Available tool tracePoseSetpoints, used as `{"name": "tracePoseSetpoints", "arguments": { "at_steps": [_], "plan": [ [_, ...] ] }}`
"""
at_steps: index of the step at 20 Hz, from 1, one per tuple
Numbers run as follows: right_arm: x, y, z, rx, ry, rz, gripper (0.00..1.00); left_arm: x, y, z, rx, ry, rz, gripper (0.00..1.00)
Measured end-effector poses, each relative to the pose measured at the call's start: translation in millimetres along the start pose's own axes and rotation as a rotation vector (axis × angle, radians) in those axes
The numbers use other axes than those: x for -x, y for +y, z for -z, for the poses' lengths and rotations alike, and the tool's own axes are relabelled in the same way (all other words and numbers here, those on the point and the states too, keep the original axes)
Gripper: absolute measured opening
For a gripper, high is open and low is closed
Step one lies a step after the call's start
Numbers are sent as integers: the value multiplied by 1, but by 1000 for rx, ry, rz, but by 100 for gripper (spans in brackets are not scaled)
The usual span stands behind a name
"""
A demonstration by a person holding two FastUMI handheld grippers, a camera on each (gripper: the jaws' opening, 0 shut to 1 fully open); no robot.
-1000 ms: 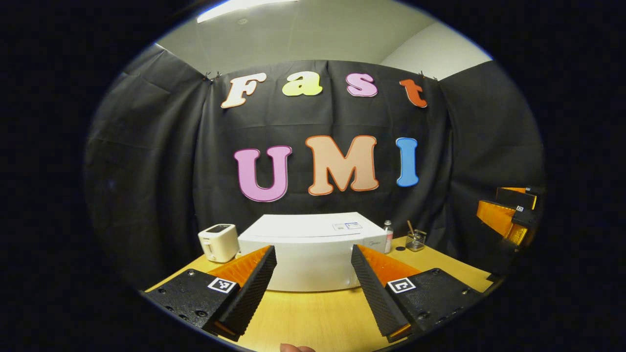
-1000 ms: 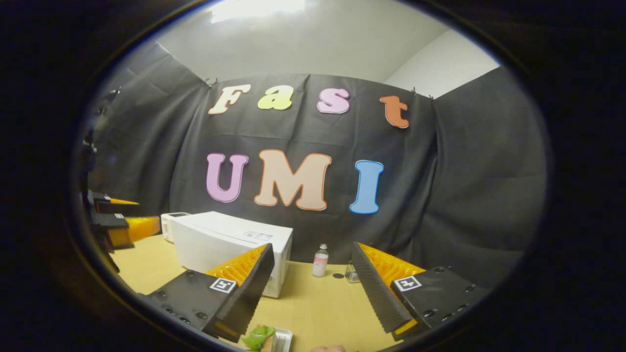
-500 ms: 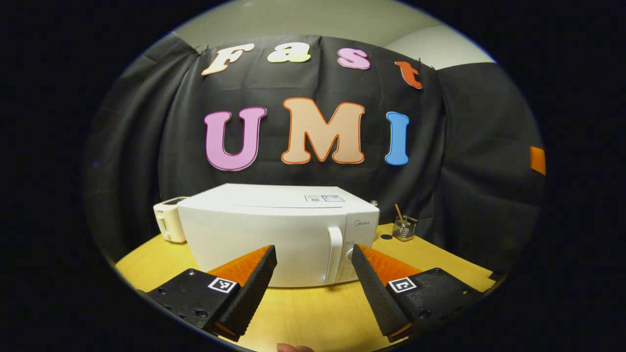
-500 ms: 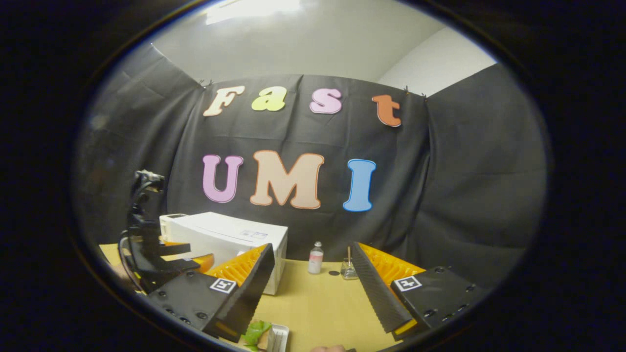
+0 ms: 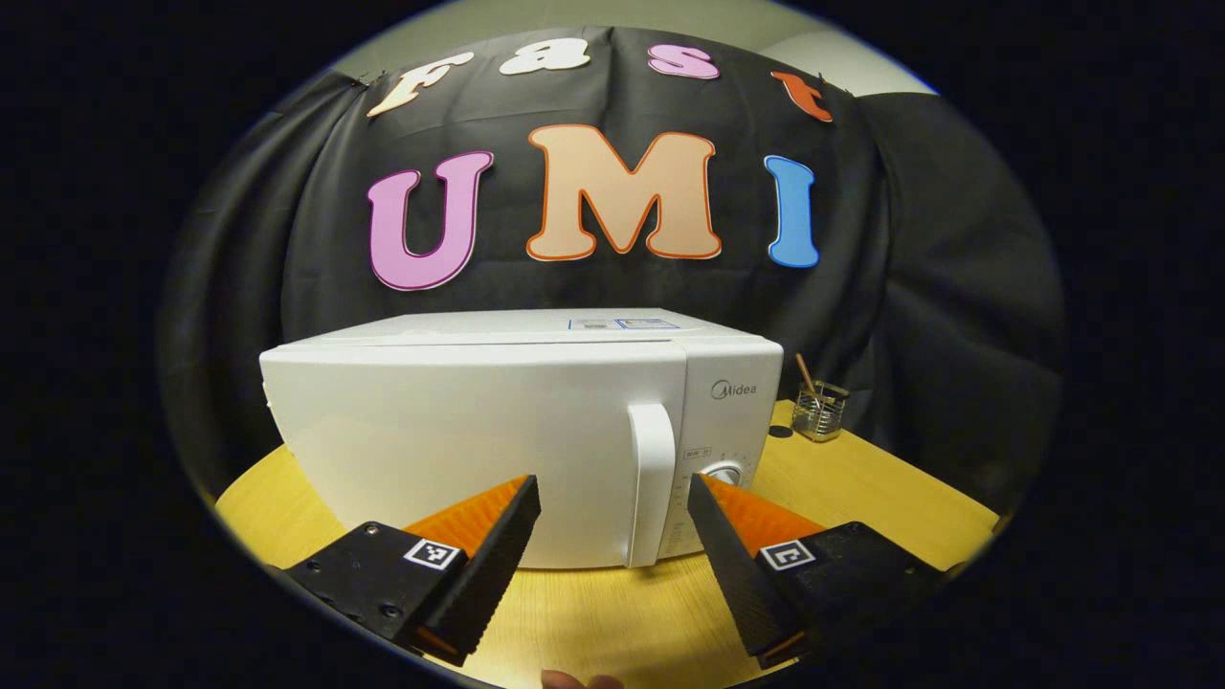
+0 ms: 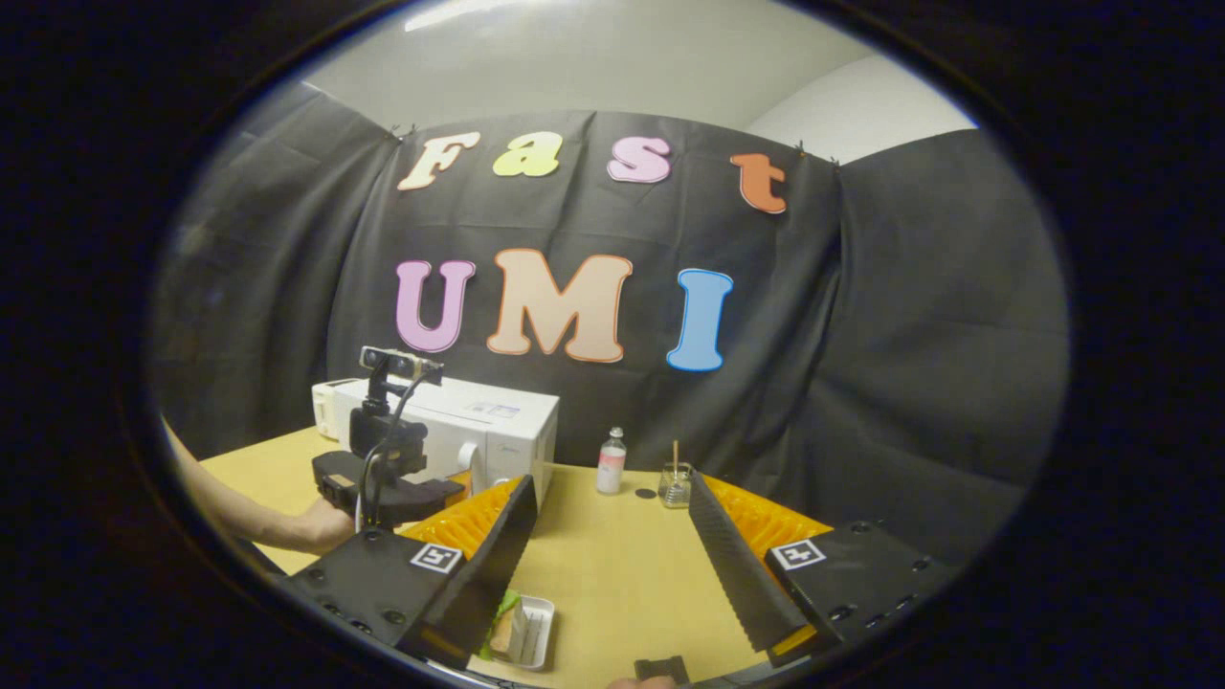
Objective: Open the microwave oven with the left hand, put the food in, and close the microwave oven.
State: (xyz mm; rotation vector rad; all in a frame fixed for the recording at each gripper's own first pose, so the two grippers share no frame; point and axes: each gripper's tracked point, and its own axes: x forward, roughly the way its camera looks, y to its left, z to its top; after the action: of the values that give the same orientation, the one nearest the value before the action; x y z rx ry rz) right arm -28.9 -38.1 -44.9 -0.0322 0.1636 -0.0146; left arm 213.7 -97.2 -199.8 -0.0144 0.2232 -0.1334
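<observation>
Left gripper (image 5: 612, 512), jaws open, faces microwave door handle (image 5: 651, 478), lined up to pull. Right gripper (image 6: 608, 536), jaws open and empty, hovers over food tray (image 6: 524, 632).

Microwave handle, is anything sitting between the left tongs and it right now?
Nothing visible. In the left gripper view the open left tongs face the closed microwave, and its handle stands in the gap between the fingers, with only bare table in front of it.
</observation>
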Motion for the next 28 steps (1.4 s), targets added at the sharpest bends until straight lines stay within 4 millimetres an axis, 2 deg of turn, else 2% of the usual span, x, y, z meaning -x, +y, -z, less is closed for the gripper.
{"name": "tracePoseSetpoints", "arguments": {
  "at_steps": [5,7,8,9,11,12,15,16,20,22,23,25,28],
  "plan": [
    [4,-17,7,24,36,32,97,-18,-12,10,-13,4,5,98],
    [6,-21,9,37,45,39,100,-24,-12,15,-26,11,4,91],
    [7,-23,11,47,53,41,97,-26,-18,18,-24,25,23,82],
    [8,-23,13,54,56,40,100,-28,-18,25,-32,41,21,76],
    [12,-23,15,60,65,36,97,-29,-11,30,-31,60,0,54],
    [13,-24,15,62,69,36,97,-29,-14,27,-17,51,-2,32],
    [15,-28,16,72,71,36,97,-30,-12,30,-20,53,-18,28],
    [16,-29,17,76,74,36,100,-31,-12,29,-11,48,-16,24],
    [17,-33,15,78,74,40,97,-30,-13,28,-12,46,-19,10],
    [18,-31,17,79,77,38,97,-27,-13,28,-16,68,-21,6],
    [19,-32,16,76,73,38,97,-16,-13,38,20,104,-29,5],
    [17,-27,13,72,64,32,97,7,-13,30,25,44,-28,6],
    [15,-10,15,51,62,-19,97,39,-8,42,-3,61,-7,5]
  ]
}}
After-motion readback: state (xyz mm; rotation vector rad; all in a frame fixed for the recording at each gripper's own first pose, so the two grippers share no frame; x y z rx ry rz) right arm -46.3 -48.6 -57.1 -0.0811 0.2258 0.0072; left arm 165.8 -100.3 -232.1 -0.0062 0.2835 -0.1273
